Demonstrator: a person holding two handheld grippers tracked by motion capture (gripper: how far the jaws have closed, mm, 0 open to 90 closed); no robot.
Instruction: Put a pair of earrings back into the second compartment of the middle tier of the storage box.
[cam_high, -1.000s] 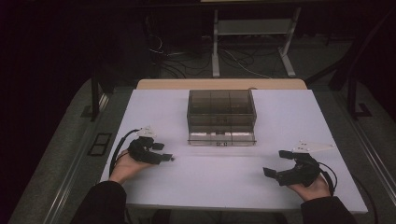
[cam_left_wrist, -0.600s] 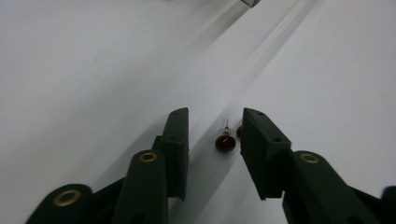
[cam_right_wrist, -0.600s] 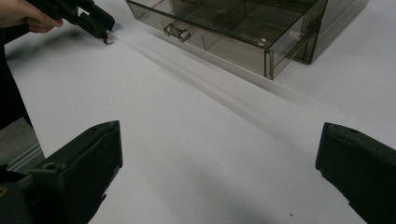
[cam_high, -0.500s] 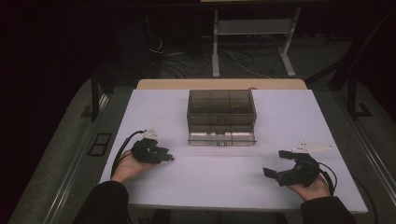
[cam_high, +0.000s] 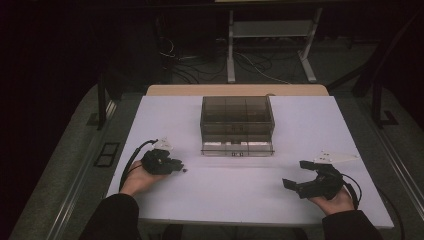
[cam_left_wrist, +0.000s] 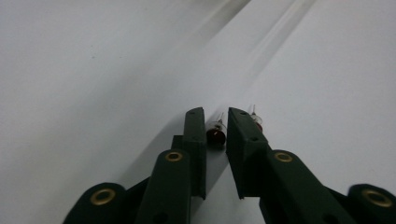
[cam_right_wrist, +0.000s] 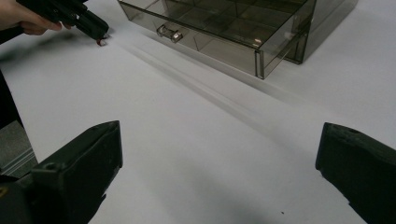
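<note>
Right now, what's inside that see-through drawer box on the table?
The smoky box has its drawer pulled out; inside are divider walls making compartments. Those I can see look bare; the tinted walls hide the back ones.

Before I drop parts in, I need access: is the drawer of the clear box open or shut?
Open. In the right gripper view the drawer juts out from the box, its compartments uncovered.

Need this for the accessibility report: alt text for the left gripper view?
The left gripper has its two black jaws nearly closed around a small red LED lying on the white table. A second red LED peeks out just past the right-hand jaw.
</note>
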